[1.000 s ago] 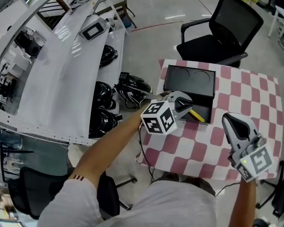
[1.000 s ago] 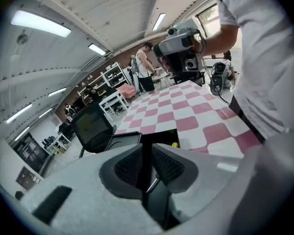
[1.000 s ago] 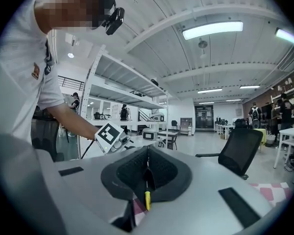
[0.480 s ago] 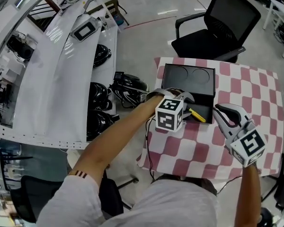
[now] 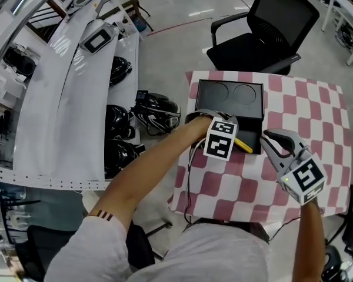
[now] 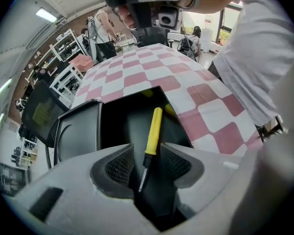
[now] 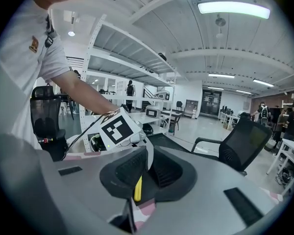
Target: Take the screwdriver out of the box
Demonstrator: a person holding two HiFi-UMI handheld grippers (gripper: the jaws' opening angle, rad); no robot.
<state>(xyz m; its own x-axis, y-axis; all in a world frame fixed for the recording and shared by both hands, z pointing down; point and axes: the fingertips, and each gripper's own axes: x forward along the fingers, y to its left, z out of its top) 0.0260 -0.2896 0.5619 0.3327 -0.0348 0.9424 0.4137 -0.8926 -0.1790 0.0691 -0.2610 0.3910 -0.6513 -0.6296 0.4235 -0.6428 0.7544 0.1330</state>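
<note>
A yellow-handled screwdriver (image 5: 242, 144) lies in the open black box (image 5: 226, 86) on the checked table. My left gripper (image 5: 225, 123) points steeply down into the box. In the left gripper view its jaws are opening, and the screwdriver (image 6: 153, 131) lies between the fingertips of the left gripper (image 6: 147, 149), its thin shaft nearest, with the pads clear of it. My right gripper (image 5: 270, 137) hovers just right of the box with its jaws shut and empty. In the right gripper view, part of the yellow screwdriver (image 7: 137, 189) shows below the right gripper (image 7: 148, 158).
The red-and-white checked cloth (image 5: 294, 104) covers a small table. A black office chair (image 5: 265, 28) stands behind it. White shelving (image 5: 65, 98) and dark gear on the floor (image 5: 156, 107) sit to the left of the table.
My left gripper has dropped into the box, tipped further downward and opened its jaws. The right gripper has come down and leftward, close to the box's right edge.
</note>
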